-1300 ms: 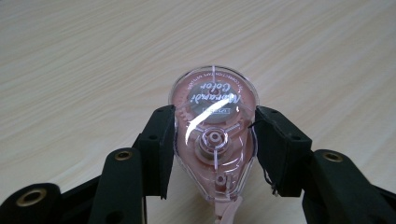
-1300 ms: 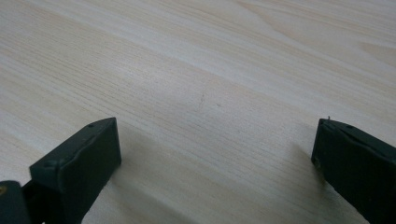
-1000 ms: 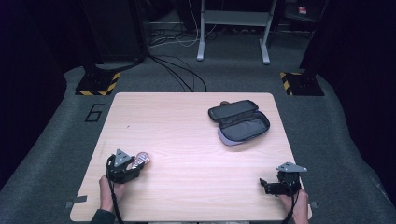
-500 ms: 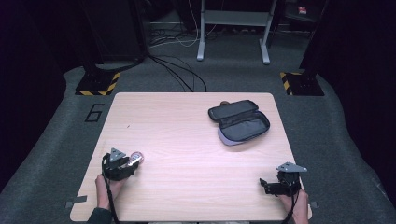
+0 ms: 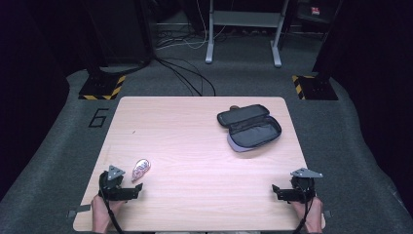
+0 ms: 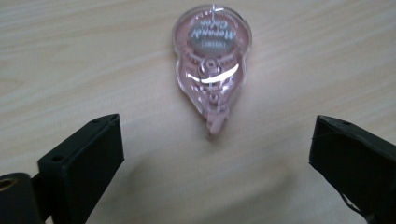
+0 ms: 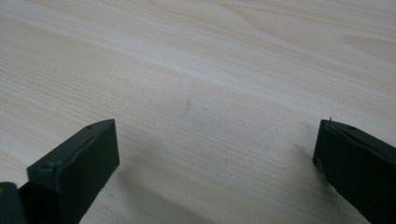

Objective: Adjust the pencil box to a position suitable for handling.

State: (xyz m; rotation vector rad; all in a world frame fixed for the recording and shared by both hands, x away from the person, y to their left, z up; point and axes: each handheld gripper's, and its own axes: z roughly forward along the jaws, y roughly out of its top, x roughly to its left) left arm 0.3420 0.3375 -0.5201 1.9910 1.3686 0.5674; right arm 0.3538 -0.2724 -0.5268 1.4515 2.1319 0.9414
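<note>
Left hand-held gripper (image 5: 138, 188) at the near left edge of the pale wooden worktop (image 5: 195, 141), jaws just sprung wide, released; clear pink teardrop-shaped tape dispenser (image 6: 211, 65) lying flat just ahead, beyond the tips, untouched. Farther right, open dark zip pencil case (image 5: 249, 126). Right hand-held gripper (image 5: 276, 191) spread wide, nothing between.

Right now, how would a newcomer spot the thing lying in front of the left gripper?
Start at the wooden table, near-left corner. Just beyond the left gripper, whose jaws have just been opening, lies the correction tape dispenser: small, teardrop-shaped, clear pink, unlike the dark pencil case.
</note>
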